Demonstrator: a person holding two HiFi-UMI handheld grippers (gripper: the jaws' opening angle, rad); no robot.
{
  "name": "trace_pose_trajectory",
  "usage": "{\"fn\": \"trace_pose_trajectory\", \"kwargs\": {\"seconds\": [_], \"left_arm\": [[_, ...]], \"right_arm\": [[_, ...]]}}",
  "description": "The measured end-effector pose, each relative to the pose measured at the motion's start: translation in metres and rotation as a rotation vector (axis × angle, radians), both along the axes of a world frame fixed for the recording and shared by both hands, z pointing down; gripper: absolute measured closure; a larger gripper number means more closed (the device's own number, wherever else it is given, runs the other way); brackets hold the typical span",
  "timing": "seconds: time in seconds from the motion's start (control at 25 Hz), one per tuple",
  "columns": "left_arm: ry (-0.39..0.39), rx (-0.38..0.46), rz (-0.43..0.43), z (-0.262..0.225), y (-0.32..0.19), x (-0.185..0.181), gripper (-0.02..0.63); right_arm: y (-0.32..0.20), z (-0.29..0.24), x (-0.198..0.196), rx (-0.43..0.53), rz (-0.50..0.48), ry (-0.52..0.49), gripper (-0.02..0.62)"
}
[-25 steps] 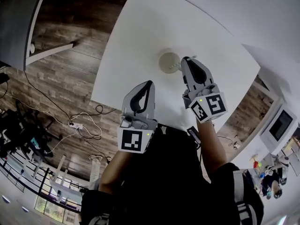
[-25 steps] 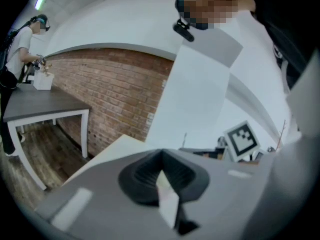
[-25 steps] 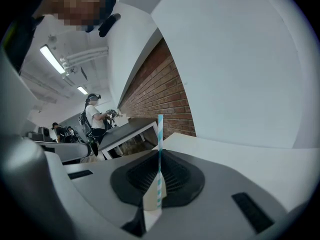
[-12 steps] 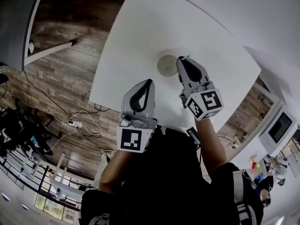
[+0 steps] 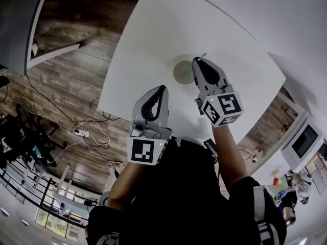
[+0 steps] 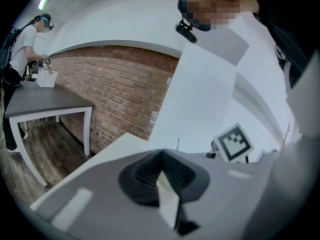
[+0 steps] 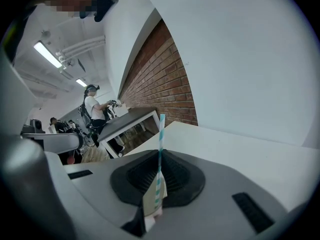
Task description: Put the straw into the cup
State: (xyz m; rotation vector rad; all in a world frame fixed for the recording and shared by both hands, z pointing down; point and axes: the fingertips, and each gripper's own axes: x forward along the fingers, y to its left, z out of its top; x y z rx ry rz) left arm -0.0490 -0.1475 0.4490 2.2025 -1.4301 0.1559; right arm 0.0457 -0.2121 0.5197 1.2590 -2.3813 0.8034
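A pale round cup [image 5: 182,72] stands on the white table [image 5: 168,29], seen from above in the head view. My right gripper [image 5: 198,61] hangs just right of the cup, shut on a teal-and-white striped straw [image 7: 160,154]. The straw sticks out past the jaws, and its end [image 5: 204,55] points away from me. In the right gripper view the cup is hidden. My left gripper [image 5: 162,90] is over the table's near edge, below and left of the cup, shut with nothing in it [image 6: 161,159].
The table's near edge [image 5: 122,117] runs just under the left gripper. Cables [image 5: 87,131] lie on the wood floor at the left. A dark side table [image 6: 40,101], a brick wall [image 6: 125,89] and a person [image 6: 22,44] are far behind.
My right gripper has shifted slightly left, toward the cup, and the straw's end now shows beyond the jaws. The left gripper has stayed where it was.
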Motion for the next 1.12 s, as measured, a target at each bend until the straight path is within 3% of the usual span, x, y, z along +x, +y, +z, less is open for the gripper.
{"fn": "trace_pose_trajectory", "kwargs": {"seconds": [0.52,1.12], "left_arm": [[-0.001,-0.001,-0.006,0.000,0.006,-0.007,0.601],[-0.009,0.085,0.018,-0.034,0.027,-0.006,0.601]], "right_arm": [[0.002,0.009,-0.002,-0.039,-0.015,-0.002,0.575],[0.022,-0.031,0.017,0.032,0.072,-0.011,0.572]]}}
